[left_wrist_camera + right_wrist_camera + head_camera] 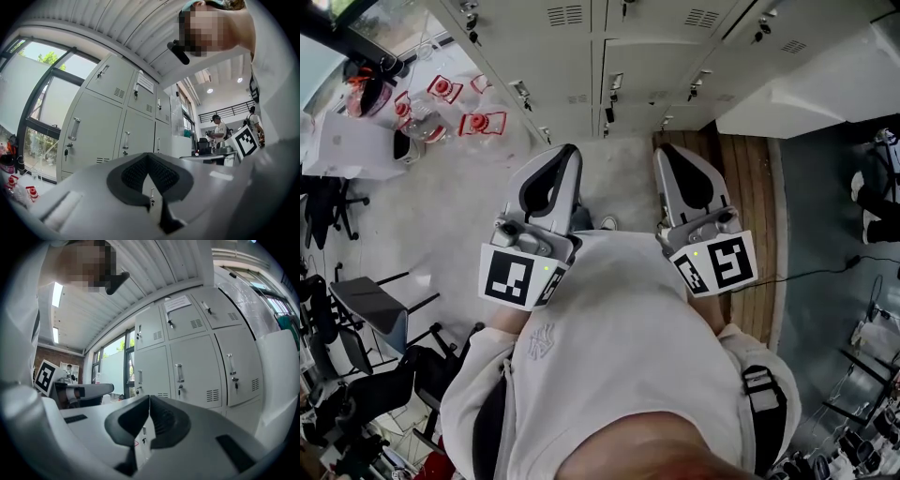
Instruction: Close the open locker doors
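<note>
Left gripper (569,152) and right gripper (662,152) I hold clenched, empty; one locker door (825,89) at right stands open, left to close; others visible are shut.

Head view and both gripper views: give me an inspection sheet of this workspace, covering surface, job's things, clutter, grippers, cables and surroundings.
Surface: grey floor, with a wooden strip at right near the lockers.
Job's things: lockers, middle doors shut; a white panel stands out from the row at right, likely an open door.
Clutter: red-and-white items on the floor at left; chairs further left.
Grippers: left hand-held gripper jaws together, empty; right hand-held gripper the same; neither touches a locker.
Cables: a black cable lies on the floor at right.
Surroundings: windows; a person in the background.
</note>
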Demonstrator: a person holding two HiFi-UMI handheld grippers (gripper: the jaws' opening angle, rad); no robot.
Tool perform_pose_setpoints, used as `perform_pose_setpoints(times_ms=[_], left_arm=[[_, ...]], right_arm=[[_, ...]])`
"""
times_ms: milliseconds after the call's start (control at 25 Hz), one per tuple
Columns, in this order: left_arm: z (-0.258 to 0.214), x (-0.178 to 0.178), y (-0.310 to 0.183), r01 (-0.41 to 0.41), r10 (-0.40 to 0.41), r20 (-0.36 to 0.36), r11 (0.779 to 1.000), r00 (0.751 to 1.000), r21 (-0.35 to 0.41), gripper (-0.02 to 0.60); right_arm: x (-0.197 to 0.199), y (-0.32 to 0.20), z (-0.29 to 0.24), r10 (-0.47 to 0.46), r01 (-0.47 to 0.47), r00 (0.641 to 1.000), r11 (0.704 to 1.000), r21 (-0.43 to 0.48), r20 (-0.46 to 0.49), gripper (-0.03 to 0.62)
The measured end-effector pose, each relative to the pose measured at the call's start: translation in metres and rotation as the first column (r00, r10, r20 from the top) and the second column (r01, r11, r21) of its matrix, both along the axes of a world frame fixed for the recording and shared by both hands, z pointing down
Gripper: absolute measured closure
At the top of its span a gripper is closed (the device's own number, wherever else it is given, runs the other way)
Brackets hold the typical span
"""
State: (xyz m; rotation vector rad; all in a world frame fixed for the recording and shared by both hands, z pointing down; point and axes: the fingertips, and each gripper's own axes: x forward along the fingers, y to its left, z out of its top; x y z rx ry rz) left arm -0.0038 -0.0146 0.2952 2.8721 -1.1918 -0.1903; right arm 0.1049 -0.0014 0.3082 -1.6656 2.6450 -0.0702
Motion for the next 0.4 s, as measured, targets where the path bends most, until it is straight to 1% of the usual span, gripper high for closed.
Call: perform_pose_setpoints(times_ms=[400], left_arm=[[0.0001, 0.0013, 0.0067, 0.006, -0.006, 0.002, 1.0, 1.0, -0.003, 0.58]], right_arm=[[-0.0004, 0.0076, -0.0007, -0.009, 0.009, 1.0, 1.0, 0.0, 0.006, 0.58]])
